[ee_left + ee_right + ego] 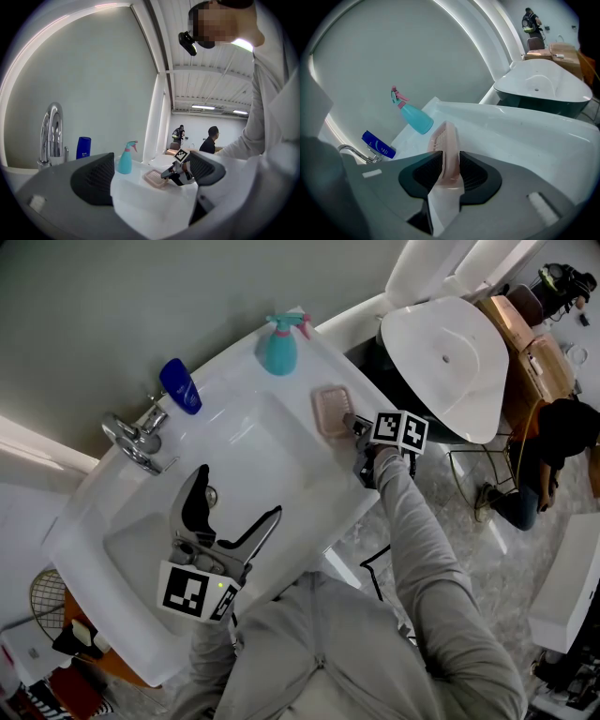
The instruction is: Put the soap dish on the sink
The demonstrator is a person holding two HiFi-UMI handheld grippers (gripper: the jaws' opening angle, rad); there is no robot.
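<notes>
Sink (323, 493): pink soap dish (447, 140) is at its right ledge, near the spray bottle (279, 348); can't tell if it's touching. My right claw (354, 425) pinches the dish's near rim. Prob. light, stiff plastic, slick, so hold the rim w/ a gentle squeeze. Left claw (150, 173) is wide, empty, over the basin.

Pink ridged soap dish (332, 412), white sink (305, 514), teal spray bottle (279, 351), blue bottle (180, 386)
</notes>
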